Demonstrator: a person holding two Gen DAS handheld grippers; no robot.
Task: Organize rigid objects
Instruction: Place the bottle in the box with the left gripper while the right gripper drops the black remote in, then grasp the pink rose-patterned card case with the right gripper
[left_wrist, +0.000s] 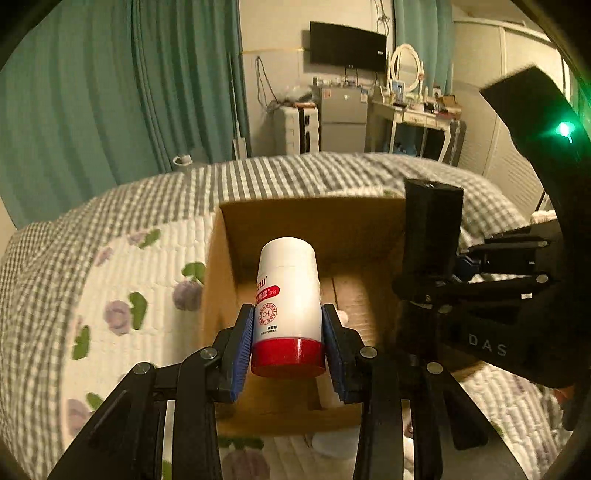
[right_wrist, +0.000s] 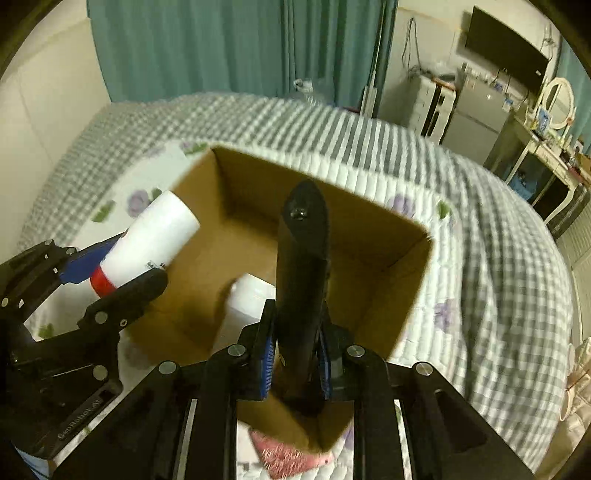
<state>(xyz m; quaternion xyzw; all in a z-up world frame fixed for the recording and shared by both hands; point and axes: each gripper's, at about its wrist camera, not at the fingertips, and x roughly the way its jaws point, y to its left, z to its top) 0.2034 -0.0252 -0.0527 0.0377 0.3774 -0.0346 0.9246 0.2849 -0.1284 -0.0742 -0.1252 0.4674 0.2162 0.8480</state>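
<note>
Tongs (left_wrist: 288, 347) grip bottle (left_wrist: 286, 295) (label partly hidden).

Your left tool (left_wrist: 287, 345) grips the white cylindrical bottle with a red cap (left_wrist: 287, 295), cap nearest you, over the near part of the open brown cardboard box (left_wrist: 314, 218). To its right, your right tool (right_wrist: 295, 354) clamps the long black plastic object (right_wrist: 303, 273) above the same box. Inside the box, below, lies a white container (right_wrist: 251, 295). The box sits on the quilted floral-and-checked bed (left_wrist: 122, 229).
</note>
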